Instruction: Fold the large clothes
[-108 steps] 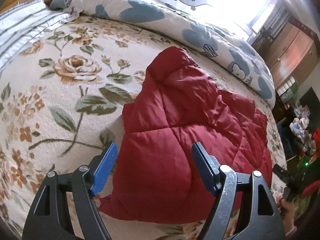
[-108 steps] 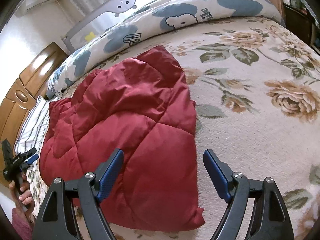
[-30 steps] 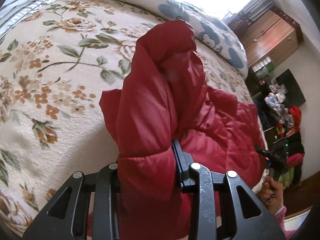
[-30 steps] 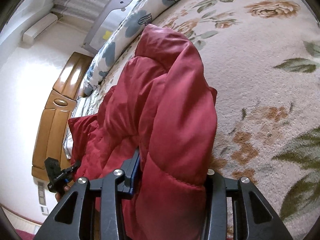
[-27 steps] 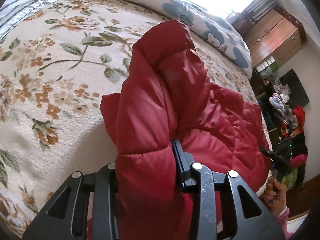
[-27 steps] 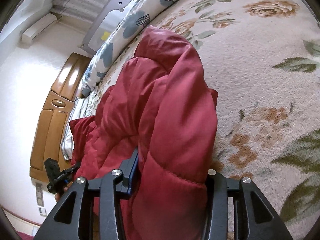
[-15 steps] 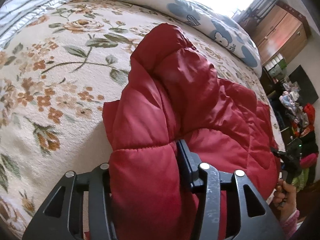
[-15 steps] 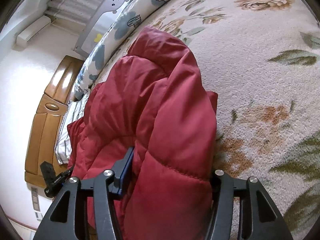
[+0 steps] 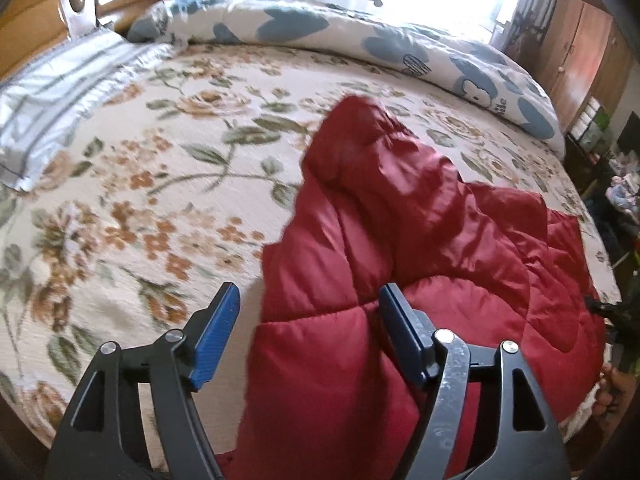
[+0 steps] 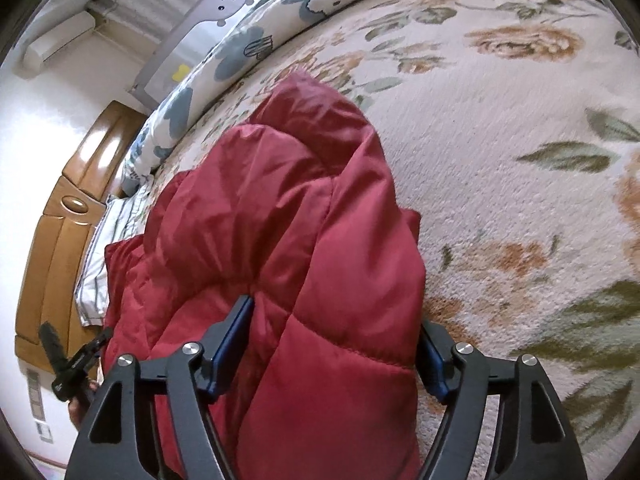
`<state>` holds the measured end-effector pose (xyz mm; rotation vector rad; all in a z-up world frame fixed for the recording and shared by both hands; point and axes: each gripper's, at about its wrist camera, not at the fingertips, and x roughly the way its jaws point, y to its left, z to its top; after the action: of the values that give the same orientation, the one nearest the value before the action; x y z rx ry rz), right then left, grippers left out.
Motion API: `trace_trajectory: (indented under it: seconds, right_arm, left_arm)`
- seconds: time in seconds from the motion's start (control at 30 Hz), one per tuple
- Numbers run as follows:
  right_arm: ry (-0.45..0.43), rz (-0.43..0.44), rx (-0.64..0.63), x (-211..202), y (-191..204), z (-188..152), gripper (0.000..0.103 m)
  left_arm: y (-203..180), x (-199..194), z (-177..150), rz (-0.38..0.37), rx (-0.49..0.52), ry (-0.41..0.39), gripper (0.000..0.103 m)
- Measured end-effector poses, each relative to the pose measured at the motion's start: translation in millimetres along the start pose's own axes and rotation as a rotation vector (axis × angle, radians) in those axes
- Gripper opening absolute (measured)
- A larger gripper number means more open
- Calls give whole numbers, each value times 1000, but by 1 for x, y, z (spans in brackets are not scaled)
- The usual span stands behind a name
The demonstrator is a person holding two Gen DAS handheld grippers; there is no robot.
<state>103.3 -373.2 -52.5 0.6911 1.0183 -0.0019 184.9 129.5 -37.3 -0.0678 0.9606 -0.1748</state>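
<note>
Both the left tool (image 9: pixel 308 332) and right tool (image 10: pixel 332 344) are opening, a fold of the puffy, quilted red jacket (image 9: pixel 420 248) loose between their blue pads on the floral-covered bed (image 9: pixel 160 184).

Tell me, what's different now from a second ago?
Both tongs were clamped on the red jacket and are opening now. The left tongs stand clear of it on one side; the jacket's edge lies loose between the right tongs. The flowered bedspread and the pillow stayed put.
</note>
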Motion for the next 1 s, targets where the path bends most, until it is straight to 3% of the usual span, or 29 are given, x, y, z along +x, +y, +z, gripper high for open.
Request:
trace_trajectory:
  seconds: [0.27,0.53,0.8,1.0]
  right_arm:
    - [-115,-71,-49,-29,12,4,76]
    - [-193,-119,-198,-44,57,-4,77]
    - [-110,-55,-379,-19,115,-21,77]
    - [-46,-72,-420,5,131,-27,77]
  left_arm:
    - [3,-21,8,-16,-6,-42,73]
    - [-35,-30,3,-62,89,-35,73]
    - [-85,-25,-9,-143,180,11,73]
    - [-107,-18,-9,-179,211,44,73]
